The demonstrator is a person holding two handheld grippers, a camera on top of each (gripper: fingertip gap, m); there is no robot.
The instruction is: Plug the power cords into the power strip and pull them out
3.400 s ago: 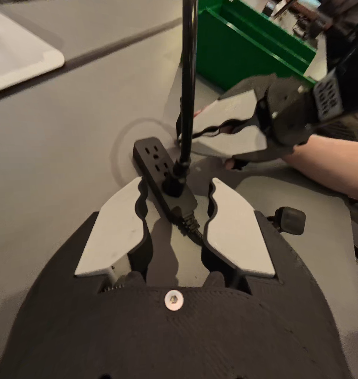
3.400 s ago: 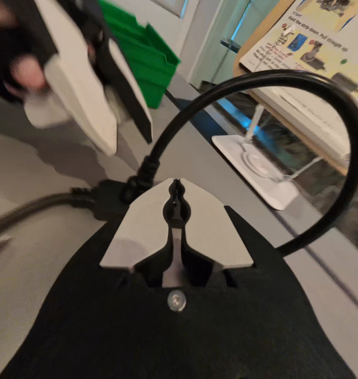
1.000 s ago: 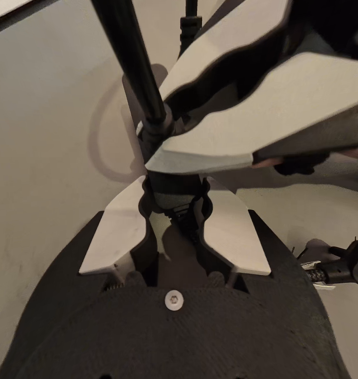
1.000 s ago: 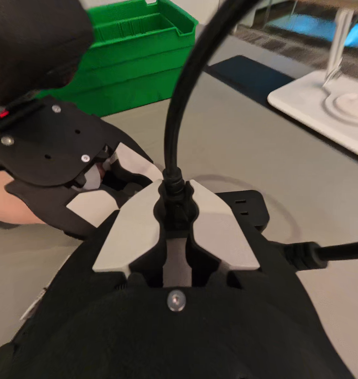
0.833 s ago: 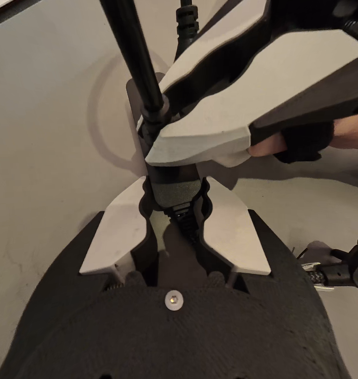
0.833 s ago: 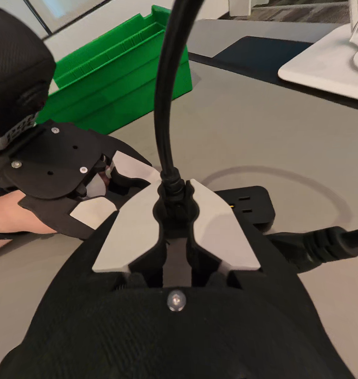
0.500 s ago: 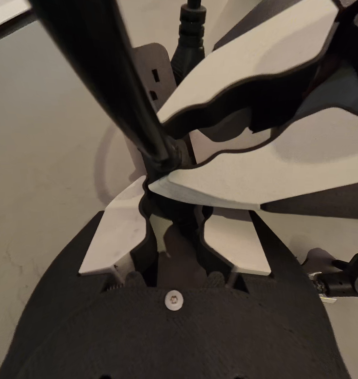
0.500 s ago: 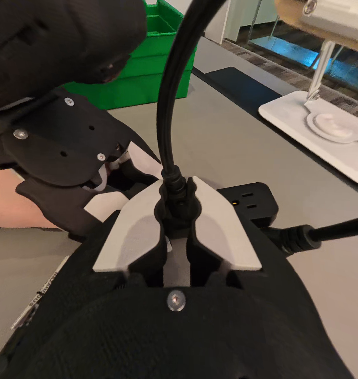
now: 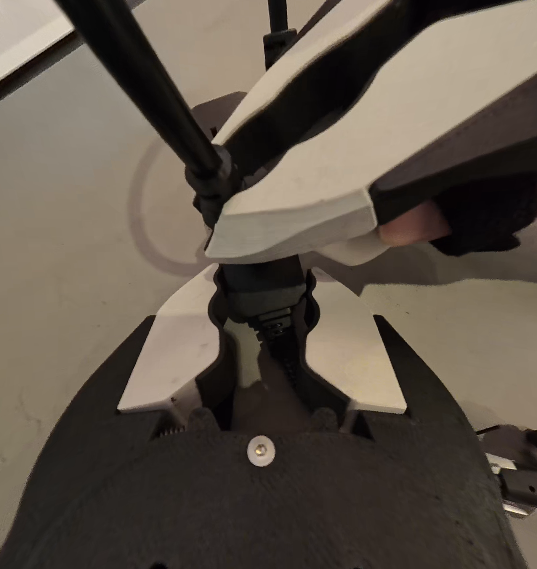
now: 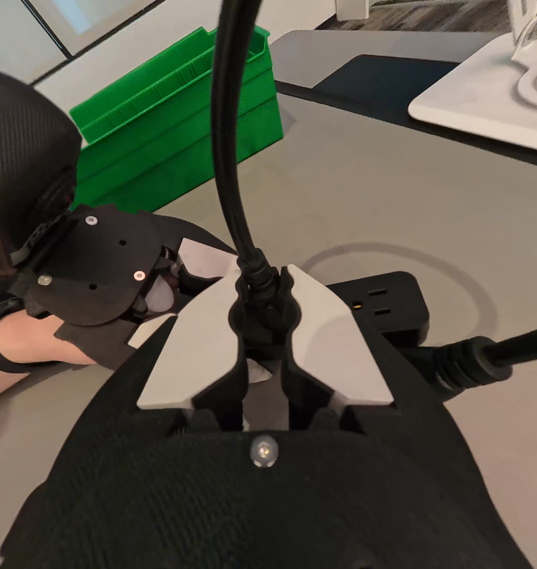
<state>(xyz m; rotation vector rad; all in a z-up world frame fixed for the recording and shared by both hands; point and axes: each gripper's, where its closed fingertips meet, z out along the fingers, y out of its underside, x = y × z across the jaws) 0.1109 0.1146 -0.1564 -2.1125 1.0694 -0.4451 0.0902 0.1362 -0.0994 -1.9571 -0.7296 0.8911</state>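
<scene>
The black power strip [image 10: 384, 304] lies on the grey table with free outlets showing at its far end. My left gripper [image 9: 262, 277] is shut on the strip's near end [image 9: 261, 289], and the strip's braided cord [image 9: 276, 338] runs back between its fingers. My right gripper [image 10: 264, 277] is shut on a black plug [image 10: 261, 298] directly over the strip. Its thick cord [image 10: 227, 123] arcs upward. In the left wrist view the right gripper [image 9: 221, 200] comes in from the upper right and hides most of the strip. I cannot tell whether the plug is seated.
A second thick black cord [image 10: 464, 360] meets the strip on the right. A loose plug with metal prongs [image 9: 513, 492] lies on the table at the lower right. A green bin [image 10: 181, 132] stands behind the left gripper [image 10: 107, 271]. A white base plate [image 10: 491, 92] sits at the far right. There is about 6 centimetres between the tips of the two grippers.
My right gripper has kept its hold on the plug and rocked over the strip, tilting its view. My left gripper still holds the strip's end in place.
</scene>
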